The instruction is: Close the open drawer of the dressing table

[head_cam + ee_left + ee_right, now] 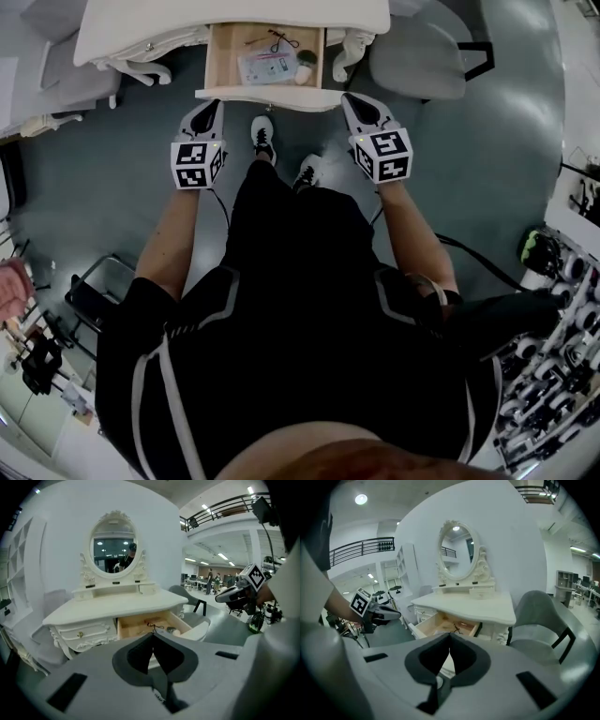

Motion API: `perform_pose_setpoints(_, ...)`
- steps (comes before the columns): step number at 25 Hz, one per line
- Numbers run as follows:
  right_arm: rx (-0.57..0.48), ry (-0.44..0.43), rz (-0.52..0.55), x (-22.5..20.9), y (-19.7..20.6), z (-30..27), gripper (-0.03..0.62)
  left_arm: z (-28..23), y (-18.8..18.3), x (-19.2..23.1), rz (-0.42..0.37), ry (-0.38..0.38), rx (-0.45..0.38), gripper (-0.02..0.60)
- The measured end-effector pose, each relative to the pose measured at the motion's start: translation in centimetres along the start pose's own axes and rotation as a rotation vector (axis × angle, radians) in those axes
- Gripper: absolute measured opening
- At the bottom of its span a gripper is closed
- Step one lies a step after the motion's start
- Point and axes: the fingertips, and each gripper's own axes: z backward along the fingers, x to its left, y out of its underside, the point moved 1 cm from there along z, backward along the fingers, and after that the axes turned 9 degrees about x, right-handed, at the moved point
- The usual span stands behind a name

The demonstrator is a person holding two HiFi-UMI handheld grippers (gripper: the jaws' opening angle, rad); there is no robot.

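Note:
The white dressing table (141, 23) stands at the top of the head view with its wooden drawer (225, 56) pulled out toward me. Inside lie a packet, a black cord and a small round item. My left gripper (214, 103) hangs just in front of the left end of the drawer front (267, 94), jaws shut and empty. Just before the right end is my right gripper (351, 99), also shut and empty. The left gripper view shows the shut tips (153, 633) below the drawer (126, 625). In the right gripper view the tips (450, 634) meet below the drawer (426, 625).
A grey chair (417, 56) stands right of the table, a grey seat (56, 66) to its left. An oval mirror (114, 550) tops the table. My feet (262, 136) are on the floor before the drawer. Equipment racks (562, 309) line the right side.

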Motion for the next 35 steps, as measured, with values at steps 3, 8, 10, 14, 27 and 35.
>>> perform_pose_setpoints(3, 0.077, -0.028, 0.018, 0.7, 2.9, -2.2, 0.006, -2.2, 2.8, -0.3, 0.022, 0.018, 0.064, 0.005)
perform_pose_setpoints(8, 0.16, 0.001, 0.028, 0.7, 7.0, -4.7, 0.006, -5.3, 6.2, -0.5, -0.02, 0.011, 0.179, 0.004)
perform_pose_setpoints(10, 0.198, -0.007, 0.021, 1.0, 8.5, -5.5, 0.006, -6.1, 6.6, -0.4, -0.019, 0.025, 0.189, 0.005)
perform_pose_setpoints(14, 0.239, -0.014, -0.009, 1.6, 10.2, -7.0, 0.006, -7.5, 7.1, 0.2, -0.013, 0.046, 0.198, 0.005)
perform_pose_setpoints(27, 0.315, 0.014, -0.062, 1.7, 11.4, -10.2, 0.006, -10.8, 8.3, 0.9, -0.122, 0.118, 0.245, 0.005)
perform_pose_setpoints(35, 0.319, 0.053, -0.108, 1.3, 10.8, -11.7, 0.006, -11.6, 7.2, 1.7, -0.124, 0.162, 0.252, 0.005)
